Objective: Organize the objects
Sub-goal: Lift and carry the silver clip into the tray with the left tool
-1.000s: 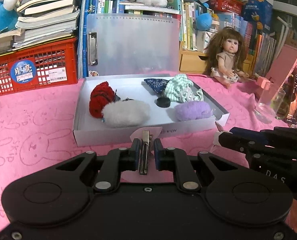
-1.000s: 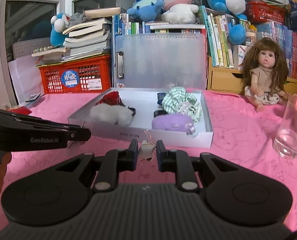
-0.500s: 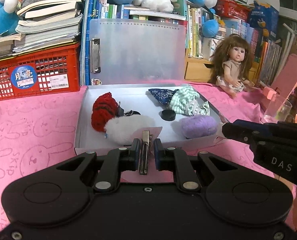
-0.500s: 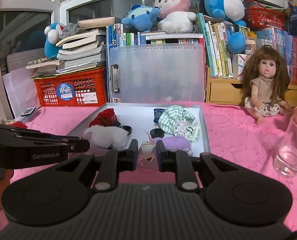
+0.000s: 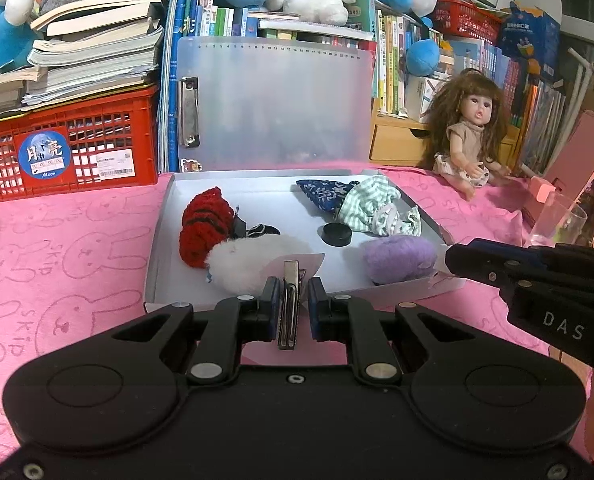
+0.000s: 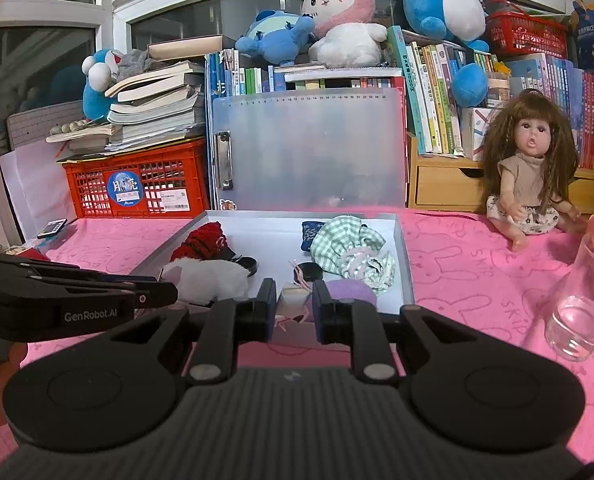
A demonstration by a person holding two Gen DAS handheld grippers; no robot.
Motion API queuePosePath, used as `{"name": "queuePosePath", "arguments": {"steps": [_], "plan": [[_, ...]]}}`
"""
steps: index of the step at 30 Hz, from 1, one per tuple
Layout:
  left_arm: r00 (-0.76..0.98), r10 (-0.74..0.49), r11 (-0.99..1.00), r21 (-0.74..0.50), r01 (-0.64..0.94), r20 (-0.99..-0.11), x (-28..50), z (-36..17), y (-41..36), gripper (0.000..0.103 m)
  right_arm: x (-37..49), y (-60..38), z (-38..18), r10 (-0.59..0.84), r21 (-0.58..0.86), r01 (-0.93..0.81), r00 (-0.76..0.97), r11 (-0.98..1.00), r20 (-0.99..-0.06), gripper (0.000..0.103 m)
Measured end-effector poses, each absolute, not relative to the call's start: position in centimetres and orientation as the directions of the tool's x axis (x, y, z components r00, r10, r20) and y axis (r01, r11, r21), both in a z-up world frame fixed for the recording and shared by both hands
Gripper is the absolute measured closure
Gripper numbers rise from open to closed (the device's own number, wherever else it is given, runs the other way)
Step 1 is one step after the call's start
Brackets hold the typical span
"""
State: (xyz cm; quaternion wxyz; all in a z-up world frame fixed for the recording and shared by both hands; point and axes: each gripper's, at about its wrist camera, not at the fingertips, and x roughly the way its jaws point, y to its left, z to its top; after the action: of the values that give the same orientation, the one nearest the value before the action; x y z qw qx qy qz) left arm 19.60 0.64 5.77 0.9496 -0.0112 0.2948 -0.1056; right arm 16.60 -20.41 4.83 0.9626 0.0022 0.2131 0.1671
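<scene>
Where the pink bunny-print counter (image 5: pixel 77 248) meets the shallow white tray (image 5: pixel 159 240), the left tongs (image 5: pixel 291 304) sit at its near wall, clamped on a flat metal hair clip (image 5: pixel 291 280) bearing a pale heart. From the right view, the right tongs (image 6: pixel 294 308) pinch a small beige hair accessory (image 6: pixel 293 294) just before the fuzzy purple scrunchie (image 6: pixel 351 292); bare counter lies right, toward the glass (image 6: pixel 577 320).
</scene>
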Motion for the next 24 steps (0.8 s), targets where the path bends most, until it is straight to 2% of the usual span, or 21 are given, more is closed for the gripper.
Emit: {"name": "queuePosePath", "arguments": {"steps": [24], "plan": [[0.823,-0.189,0.981,-0.137,0.136,-0.536,22.9,5.7,1.8,0.089,20.3,-20.7,5.1,0.320,0.131,-0.293,0.846,0.947,-0.427,0.080]]}}
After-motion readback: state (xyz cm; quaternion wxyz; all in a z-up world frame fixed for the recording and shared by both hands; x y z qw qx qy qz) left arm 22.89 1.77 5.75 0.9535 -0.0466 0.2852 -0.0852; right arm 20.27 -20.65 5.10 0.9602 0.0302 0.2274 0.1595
